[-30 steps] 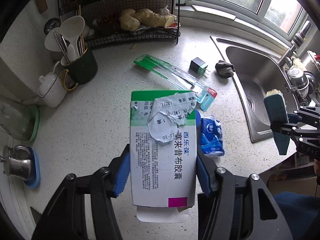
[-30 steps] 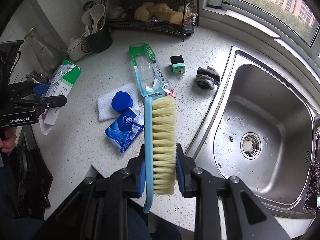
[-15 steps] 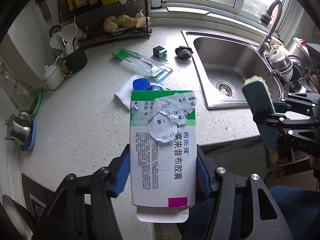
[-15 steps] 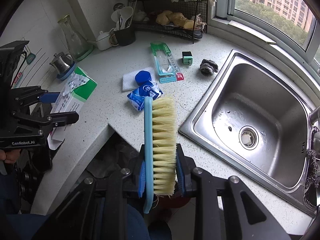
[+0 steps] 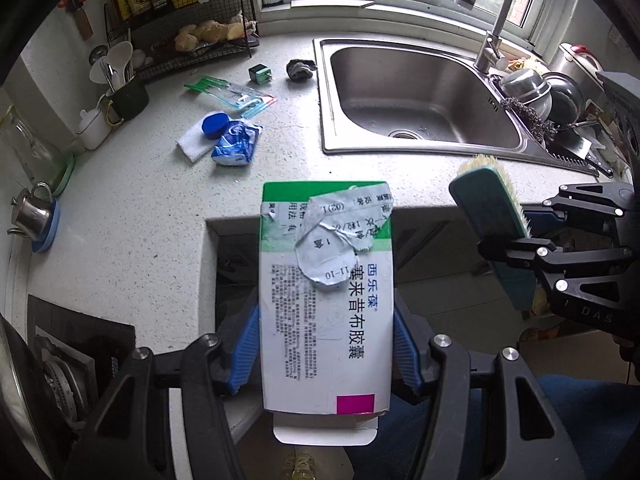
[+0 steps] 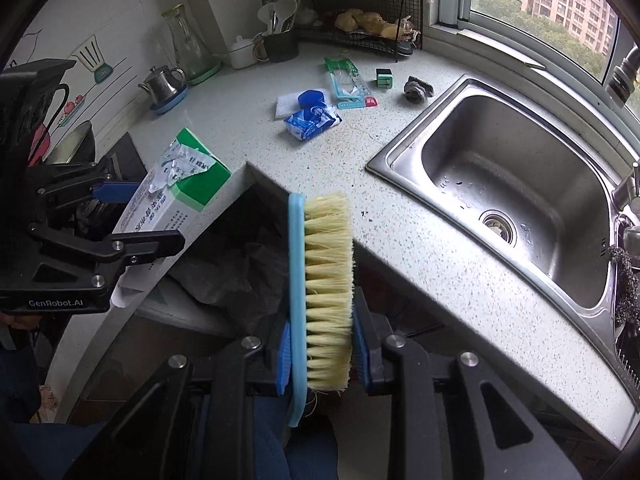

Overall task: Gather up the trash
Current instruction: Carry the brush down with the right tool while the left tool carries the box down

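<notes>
The left tongs (image 5: 326,344) are clamped about halfway open on a white and green medicine box (image 5: 326,300), its torn label flap curling up near the green end. The blue pads (image 5: 246,344) press on both long sides of the box, which hangs out past the edge of the desk (image 5: 132,220), over the dark gap beneath it. In the right wrist view the same box (image 6: 176,196) sits at the left, just beside the corner of the desk.

The right tongs (image 6: 322,354) are nearly closed, gripping a scrubbing brush (image 6: 326,280) with a light blue back and pale bristles; the brush points up and away along the fingers, in front of the desk's edge beside the sink (image 6: 516,184).

Still lying on the desk, well apart from both tongs, are a crumpled blue wrapper (image 5: 236,144), a blue cap (image 5: 215,125) on a white pad (image 5: 192,146), a long clear green-edged package (image 5: 230,94), a small dark and green plug (image 5: 260,74) and a dark wad of cloth (image 5: 301,69) near the sink's rim.
</notes>
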Action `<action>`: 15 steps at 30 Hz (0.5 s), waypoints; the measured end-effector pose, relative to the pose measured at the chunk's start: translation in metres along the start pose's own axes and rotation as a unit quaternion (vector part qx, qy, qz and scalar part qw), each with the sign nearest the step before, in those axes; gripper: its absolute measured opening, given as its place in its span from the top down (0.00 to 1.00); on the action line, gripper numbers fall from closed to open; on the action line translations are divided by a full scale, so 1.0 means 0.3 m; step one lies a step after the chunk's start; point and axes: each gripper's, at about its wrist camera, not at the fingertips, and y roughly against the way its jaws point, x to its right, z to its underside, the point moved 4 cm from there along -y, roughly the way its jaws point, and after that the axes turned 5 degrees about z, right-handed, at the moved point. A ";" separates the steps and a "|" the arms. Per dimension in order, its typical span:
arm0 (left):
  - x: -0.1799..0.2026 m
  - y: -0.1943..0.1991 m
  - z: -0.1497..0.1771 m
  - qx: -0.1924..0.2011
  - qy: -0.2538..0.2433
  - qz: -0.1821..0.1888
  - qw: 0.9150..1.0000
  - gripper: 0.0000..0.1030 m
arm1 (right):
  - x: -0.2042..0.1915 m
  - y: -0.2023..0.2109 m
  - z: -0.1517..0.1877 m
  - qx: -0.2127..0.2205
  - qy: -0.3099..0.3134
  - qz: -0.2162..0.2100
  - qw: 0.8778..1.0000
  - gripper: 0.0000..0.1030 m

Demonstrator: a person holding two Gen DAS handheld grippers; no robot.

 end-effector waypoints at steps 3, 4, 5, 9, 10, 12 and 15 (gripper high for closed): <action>0.056 -0.021 0.035 -0.013 -0.010 0.005 1.000 0.46 | -0.006 0.002 0.045 -0.007 -0.004 -0.005 1.000 0.77; 0.069 -0.032 0.047 -0.020 -0.013 0.004 1.000 0.46 | -0.005 -0.002 0.059 -0.010 -0.007 -0.007 1.000 0.77; 0.079 -0.046 0.057 -0.026 -0.016 0.004 1.000 0.46 | -0.003 -0.006 0.073 -0.014 -0.012 -0.009 1.000 0.77; 0.105 -0.098 0.084 -0.043 -0.030 0.018 0.998 0.46 | 0.008 -0.044 0.108 -0.023 -0.027 -0.007 0.999 0.77; 0.108 -0.117 0.091 -0.049 -0.033 0.020 0.998 0.46 | 0.011 -0.059 0.118 -0.028 -0.031 -0.005 0.999 0.77; 0.110 -0.161 0.105 -0.058 -0.038 0.022 0.997 0.46 | 0.022 -0.103 0.135 -0.039 -0.039 -0.003 0.998 0.77; 0.106 -0.261 0.134 -0.067 -0.038 0.030 0.997 0.46 | 0.037 -0.190 0.171 -0.054 -0.046 0.000 0.997 0.77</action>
